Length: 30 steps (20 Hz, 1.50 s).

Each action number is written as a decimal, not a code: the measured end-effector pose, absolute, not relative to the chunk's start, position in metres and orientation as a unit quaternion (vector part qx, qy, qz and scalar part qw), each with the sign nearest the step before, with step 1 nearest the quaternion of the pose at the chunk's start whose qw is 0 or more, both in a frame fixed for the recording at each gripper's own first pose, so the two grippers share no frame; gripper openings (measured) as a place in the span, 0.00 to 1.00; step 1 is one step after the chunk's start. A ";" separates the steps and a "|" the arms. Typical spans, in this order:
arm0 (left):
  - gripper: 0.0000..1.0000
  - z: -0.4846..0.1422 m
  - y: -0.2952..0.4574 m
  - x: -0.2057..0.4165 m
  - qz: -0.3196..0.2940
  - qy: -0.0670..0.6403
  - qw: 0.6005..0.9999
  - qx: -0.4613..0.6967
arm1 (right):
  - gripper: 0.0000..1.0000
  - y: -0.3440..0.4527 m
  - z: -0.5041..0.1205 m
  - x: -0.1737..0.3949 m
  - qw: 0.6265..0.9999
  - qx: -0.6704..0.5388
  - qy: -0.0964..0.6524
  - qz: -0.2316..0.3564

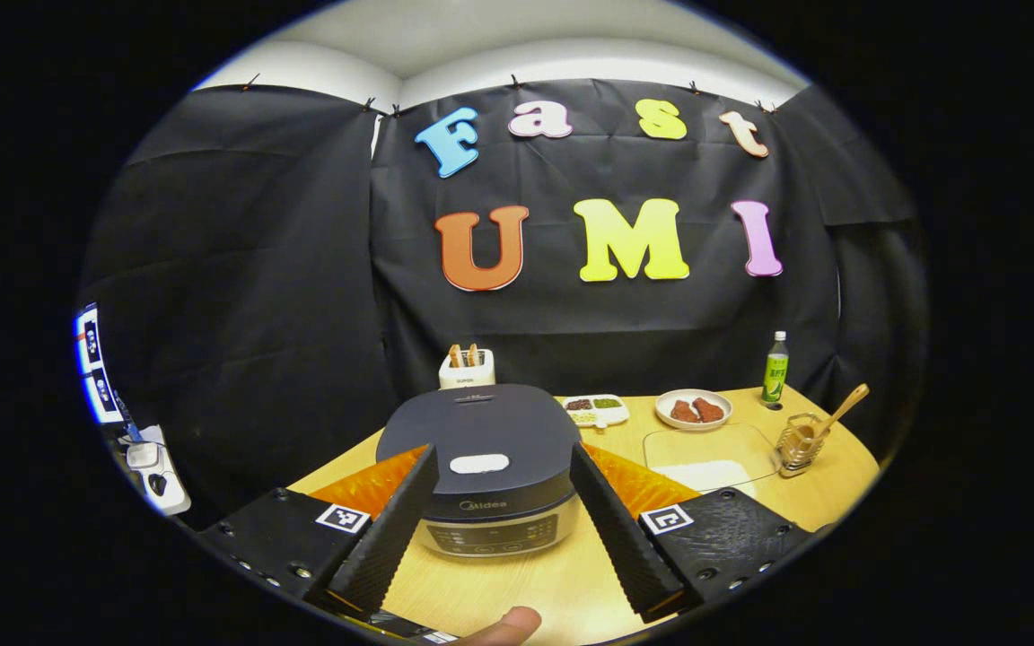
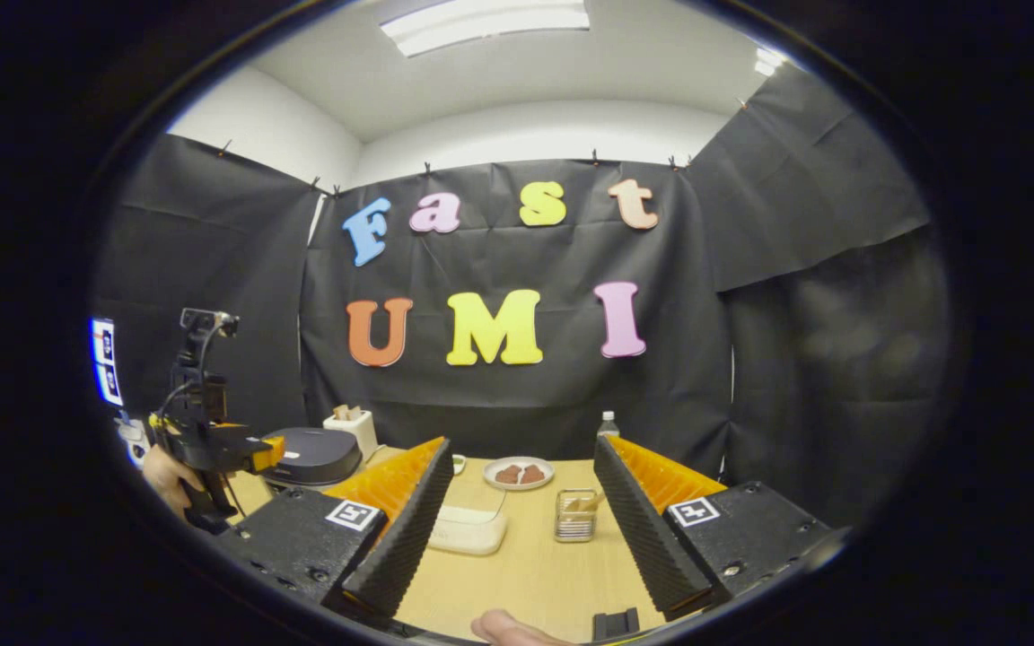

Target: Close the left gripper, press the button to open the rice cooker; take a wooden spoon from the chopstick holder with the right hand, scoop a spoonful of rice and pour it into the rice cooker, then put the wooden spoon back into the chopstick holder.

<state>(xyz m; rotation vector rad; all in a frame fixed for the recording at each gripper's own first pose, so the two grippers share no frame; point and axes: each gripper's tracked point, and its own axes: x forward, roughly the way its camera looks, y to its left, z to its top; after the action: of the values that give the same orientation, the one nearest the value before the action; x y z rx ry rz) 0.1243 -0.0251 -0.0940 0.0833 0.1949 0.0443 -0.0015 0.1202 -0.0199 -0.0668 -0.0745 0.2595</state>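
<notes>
The dark rice cooker [image 1: 481, 431] stands with its lid down right in front of my left gripper [image 1: 503, 450], whose open fingers flank it without touching. A pale oval button [image 1: 479, 464] sits on the lid's front. A wooden spoon [image 1: 840, 413] leans in the wire chopstick holder [image 1: 798, 446] at the far right. Between them lies a clear container of rice [image 1: 713, 465]. My right gripper [image 2: 521, 449] hangs open over the table, the chopstick holder [image 2: 575, 516] and the rice container [image 2: 468, 529] just ahead of it. At the left, a hand holds the left gripper [image 2: 270, 451] by the cooker [image 2: 311, 456].
Along the back of the wooden table [image 1: 517, 583] stand a white toaster [image 1: 467, 366], a small divided dish [image 1: 596, 409], a plate of meat [image 1: 693, 409] and a green bottle [image 1: 776, 368]. Black cloth walls close the booth. The table's right edge runs just past the holder.
</notes>
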 end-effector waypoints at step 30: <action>0.96 -0.008 -0.087 -0.040 -0.036 -0.022 0.998 0.036 | 1.00 0.098 0.002 -0.025 0.989 -0.028 -0.063 0.129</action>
<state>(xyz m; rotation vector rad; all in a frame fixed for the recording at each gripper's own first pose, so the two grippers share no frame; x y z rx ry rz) -0.0401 -0.0869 -0.0082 0.0723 -0.0440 -0.0730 -0.0249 0.0985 0.0017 -0.0563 -0.1262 0.2597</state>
